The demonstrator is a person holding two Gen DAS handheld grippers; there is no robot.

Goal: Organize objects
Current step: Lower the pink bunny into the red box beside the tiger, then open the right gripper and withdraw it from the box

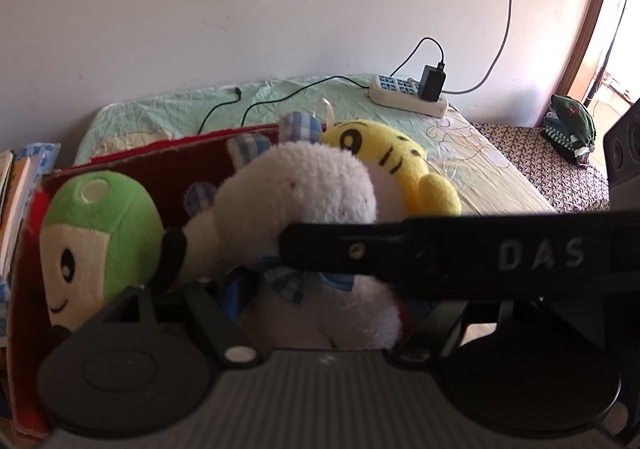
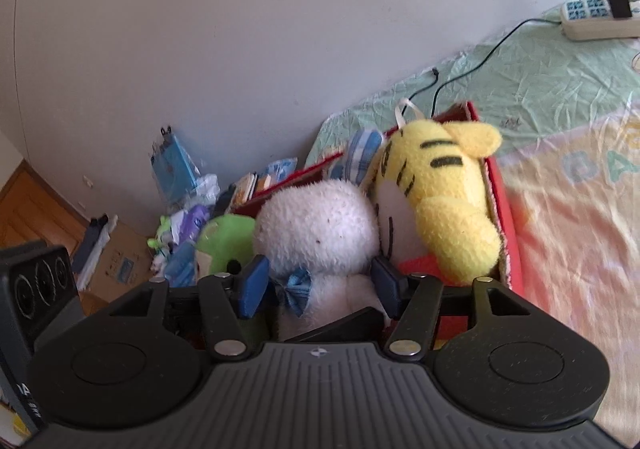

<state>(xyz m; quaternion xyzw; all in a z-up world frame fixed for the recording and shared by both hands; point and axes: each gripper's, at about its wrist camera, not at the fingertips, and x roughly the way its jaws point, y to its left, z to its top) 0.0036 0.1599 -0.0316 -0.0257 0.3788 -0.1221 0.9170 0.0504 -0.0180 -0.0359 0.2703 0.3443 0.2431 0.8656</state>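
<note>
Bright daylight comes in from the doorway [image 1: 612, 29] at the right and washes it out. Both pictures bend at the dark, rounded corners and look slightly soft.

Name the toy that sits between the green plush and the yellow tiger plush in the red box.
The white plush with a blue bow sits between the green plush and the yellow tiger plush. The right wrist view shows it best, all in the red box.
</note>
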